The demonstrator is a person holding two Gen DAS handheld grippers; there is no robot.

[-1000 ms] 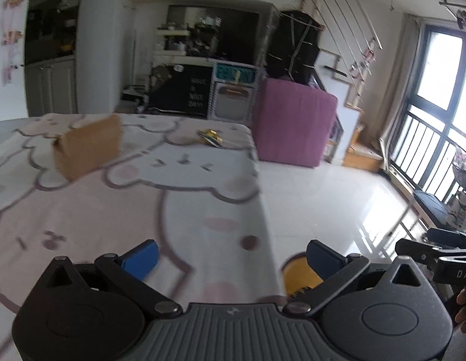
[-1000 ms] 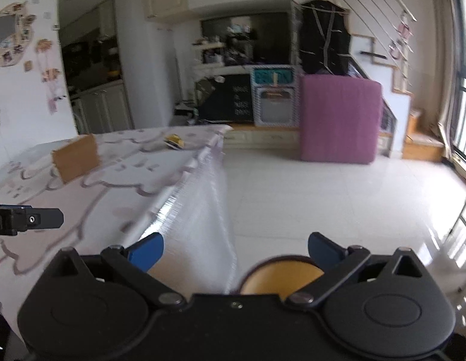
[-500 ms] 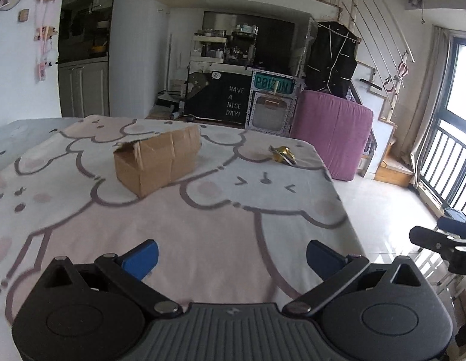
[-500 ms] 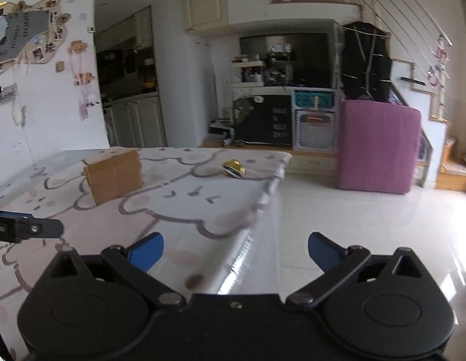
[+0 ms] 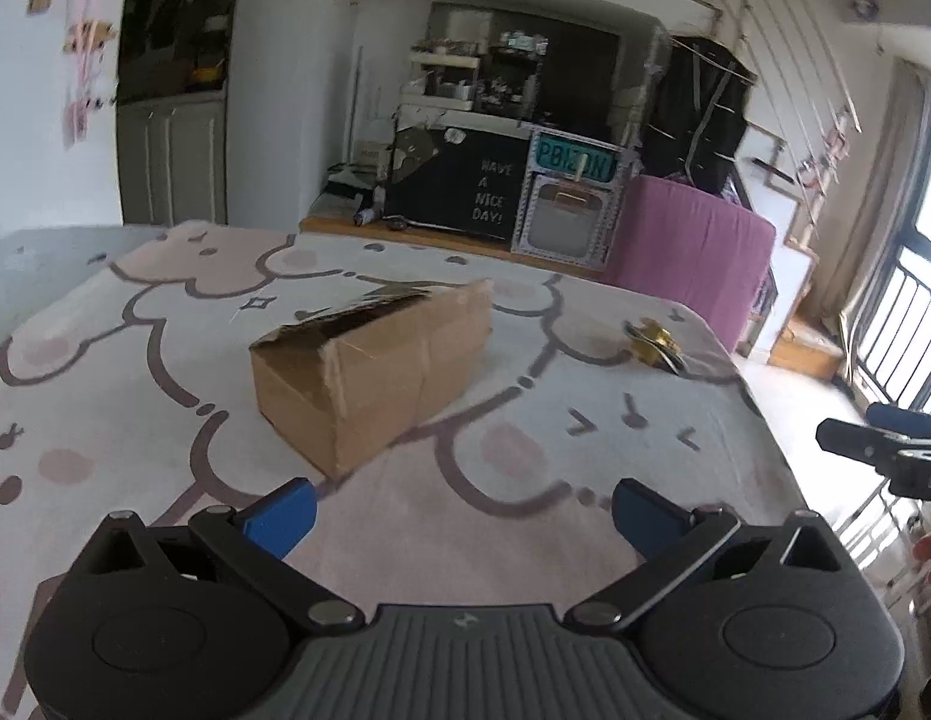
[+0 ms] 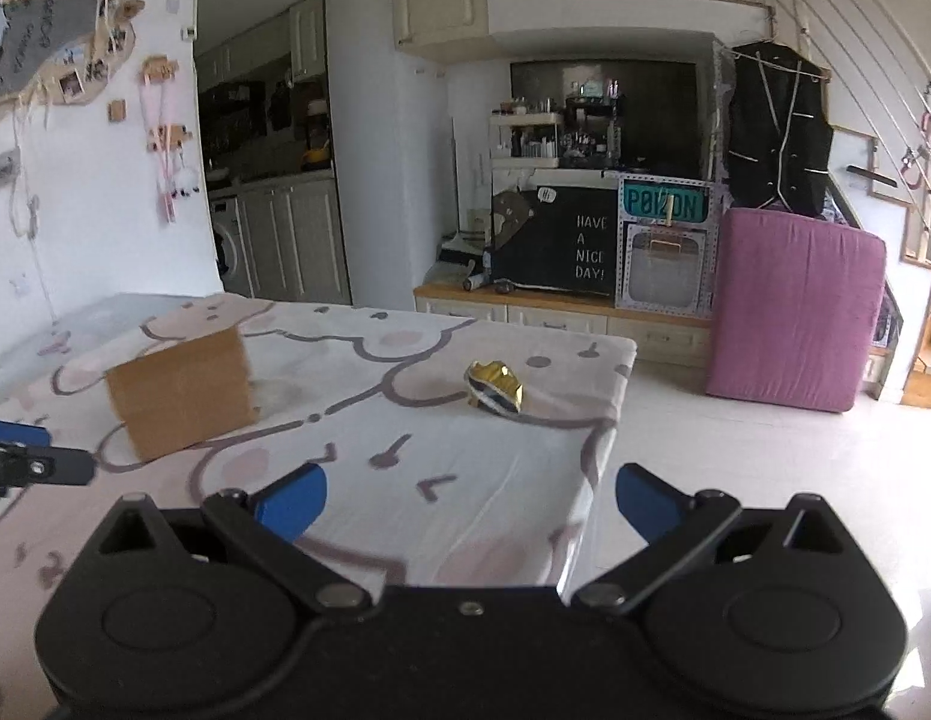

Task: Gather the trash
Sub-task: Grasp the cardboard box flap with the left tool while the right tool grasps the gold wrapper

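L tool (image 5: 462, 507) hovers above the desk (image 5: 525, 528), blue-tipped fingers (image 5: 279, 513) set wide apart, nothing between them. R tool (image 6: 470, 498) likewise spread wide and empty, positioned over the desk's near R corner w/ floor visible beyond the edge. Desk is covered w/ a pink-and-white cartoon-bear cloth. Cardboard box (image 5: 369, 372) stands on the cloth directly ahead of the L tool, top flaps open and ragged, near corner pointing toward the camera; not touched by either tool. Crumpled gold-and-dark wrapper (image 6: 495, 390) lies on the cloth near the far R edge of the desk, well apart from the box and ahead of the R tool; in L wrist view the same item appears at approx. upper R of the desk. R tool's tip enters L wrist view at the R margin; L tool's tip enters R wrist view at the L margin. Bkgd: pink upholstered block (image 6: 795, 306), chalkboard panel (image 6: 549, 240) reading "HAVE A NICE DAY!".
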